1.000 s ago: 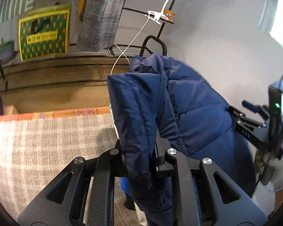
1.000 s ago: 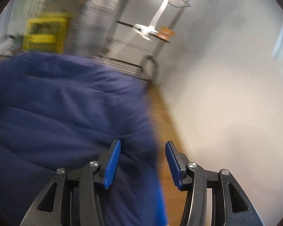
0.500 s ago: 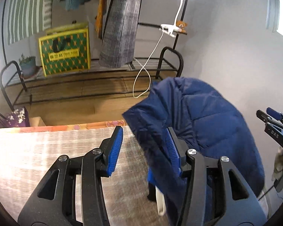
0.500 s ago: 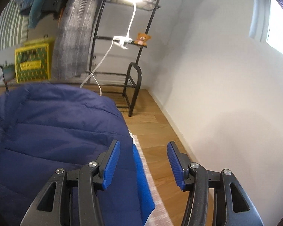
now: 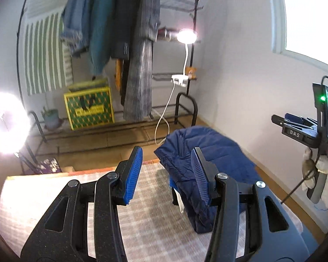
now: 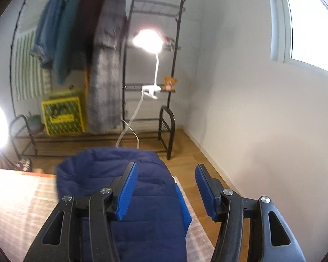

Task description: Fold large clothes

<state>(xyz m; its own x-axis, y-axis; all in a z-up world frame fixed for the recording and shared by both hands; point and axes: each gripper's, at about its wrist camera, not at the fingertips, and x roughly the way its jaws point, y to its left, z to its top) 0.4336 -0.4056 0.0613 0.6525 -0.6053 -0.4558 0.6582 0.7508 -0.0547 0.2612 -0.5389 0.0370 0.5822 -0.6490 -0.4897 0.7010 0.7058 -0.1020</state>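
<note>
A navy quilted jacket [image 5: 220,152] lies bunched and folded over at the right end of the table's checked cloth [image 5: 153,218]. My left gripper [image 5: 167,151] is open above the table, nothing between its blue pads [image 5: 133,174]; the jacket lies below and beyond its right finger. In the right wrist view the jacket [image 6: 98,170] spreads under my right gripper [image 6: 166,167], which hovers above it. Its jaws are opening and nothing is between them. The right gripper [image 5: 299,128] also shows at the far right of the left wrist view, held by a white-gloved hand [image 5: 325,174].
A black clothes rack with hanging garments [image 5: 120,32] stands behind the table. A yellow-green box [image 5: 89,108] and a potted plant [image 5: 51,115] sit on its low shelf. A clip lamp [image 5: 187,36] shines there, a bright ring light [image 5: 4,122] at left. White wall [image 6: 262,120] and wooden floor [image 6: 199,159] lie to the right.
The left gripper let go of the jacket and opened. Both grippers rose and drew back from it. The jacket now rests on the table, lower in both views.
</note>
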